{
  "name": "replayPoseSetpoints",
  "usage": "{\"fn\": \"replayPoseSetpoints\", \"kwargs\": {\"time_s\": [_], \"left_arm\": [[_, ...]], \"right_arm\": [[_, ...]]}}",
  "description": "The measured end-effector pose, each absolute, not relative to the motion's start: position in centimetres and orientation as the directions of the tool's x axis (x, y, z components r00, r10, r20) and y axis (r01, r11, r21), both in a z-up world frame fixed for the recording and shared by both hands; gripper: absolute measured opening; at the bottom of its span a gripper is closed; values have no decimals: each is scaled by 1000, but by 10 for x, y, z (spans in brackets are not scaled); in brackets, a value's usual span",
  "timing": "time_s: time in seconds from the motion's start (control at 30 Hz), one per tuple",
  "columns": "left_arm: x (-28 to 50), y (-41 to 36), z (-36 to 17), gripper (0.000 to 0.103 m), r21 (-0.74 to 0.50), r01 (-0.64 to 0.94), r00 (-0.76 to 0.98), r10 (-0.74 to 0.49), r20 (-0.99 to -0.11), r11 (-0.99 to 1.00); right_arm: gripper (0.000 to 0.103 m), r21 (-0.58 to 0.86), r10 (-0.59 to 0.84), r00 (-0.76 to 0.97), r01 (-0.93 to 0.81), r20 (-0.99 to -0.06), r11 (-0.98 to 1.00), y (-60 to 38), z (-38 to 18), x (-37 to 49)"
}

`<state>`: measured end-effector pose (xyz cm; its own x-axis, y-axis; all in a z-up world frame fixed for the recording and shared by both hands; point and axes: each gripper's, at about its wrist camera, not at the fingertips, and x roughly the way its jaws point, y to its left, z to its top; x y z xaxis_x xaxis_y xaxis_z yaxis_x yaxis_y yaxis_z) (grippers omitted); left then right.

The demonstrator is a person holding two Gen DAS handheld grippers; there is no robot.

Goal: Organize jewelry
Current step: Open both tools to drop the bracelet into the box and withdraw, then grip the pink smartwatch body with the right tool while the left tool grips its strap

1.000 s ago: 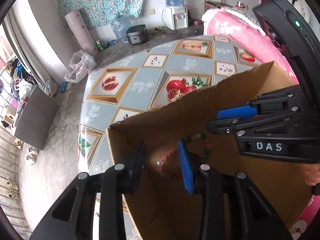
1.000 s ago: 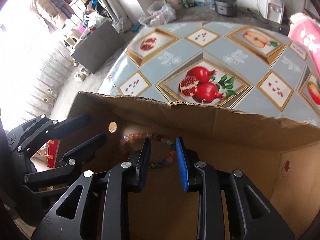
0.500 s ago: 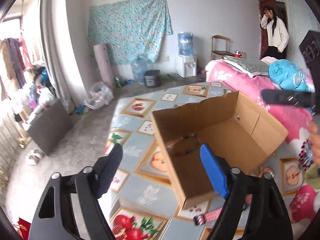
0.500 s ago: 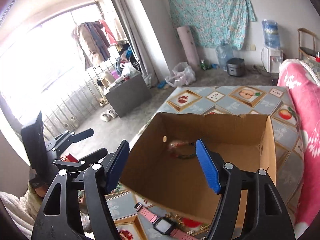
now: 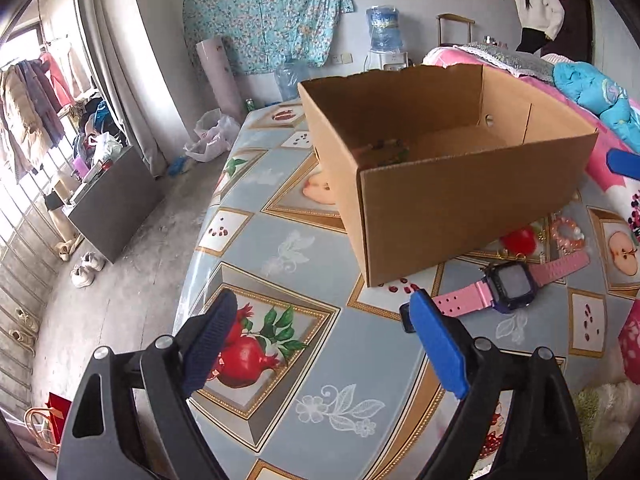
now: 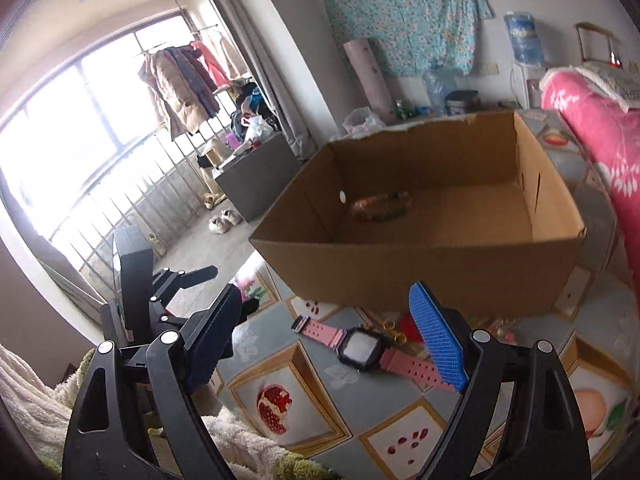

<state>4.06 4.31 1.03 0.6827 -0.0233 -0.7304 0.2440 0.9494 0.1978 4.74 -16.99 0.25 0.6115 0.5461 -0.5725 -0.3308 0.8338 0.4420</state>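
An open cardboard box (image 5: 460, 200) (image 6: 420, 272) stands on the fruit-patterned table (image 5: 304, 264). A beaded bracelet (image 6: 380, 206) lies inside it at the far left corner, partly seen in the left wrist view (image 5: 386, 150). A pink-strapped watch (image 5: 508, 282) (image 6: 360, 348) lies on the table in front of the box. A pink bead bracelet (image 5: 566, 232) and a thin gold chain (image 6: 390, 326) lie near the box. My left gripper (image 5: 320, 336) is open and empty, low over the table. My right gripper (image 6: 324, 336) is open and empty, just above the watch.
A pink quilt (image 6: 592, 132) borders the table on the right. A white fluffy blanket (image 6: 248, 440) lies at the near table edge. The table's left edge (image 5: 200, 240) drops to the floor. A person (image 5: 536, 4) stands at the back by a door.
Both grippers have pulled back out of the box and opened wide. The beaded bracelet stays in the box. The watch and other jewelry on the table have come into view.
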Motion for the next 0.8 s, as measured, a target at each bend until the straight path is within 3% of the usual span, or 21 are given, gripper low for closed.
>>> {"fn": "replayPoseSetpoints", "kwargs": {"time_s": [0.3, 0.5, 0.8], "left_arm": [[47, 35, -2, 86, 187, 257, 689, -44, -723, 948], [37, 25, -6, 85, 127, 323, 693, -143, -706, 938], [29, -4, -23, 53, 154, 476, 657, -234, -716, 866]], "right_arm": [[81, 406, 505, 542, -301, -672, 863, -174, -38, 25], [73, 359, 476, 510, -315, -716, 879, -185, -49, 20], [58, 288, 491, 481, -435, -726, 853, -164, -51, 41]]}}
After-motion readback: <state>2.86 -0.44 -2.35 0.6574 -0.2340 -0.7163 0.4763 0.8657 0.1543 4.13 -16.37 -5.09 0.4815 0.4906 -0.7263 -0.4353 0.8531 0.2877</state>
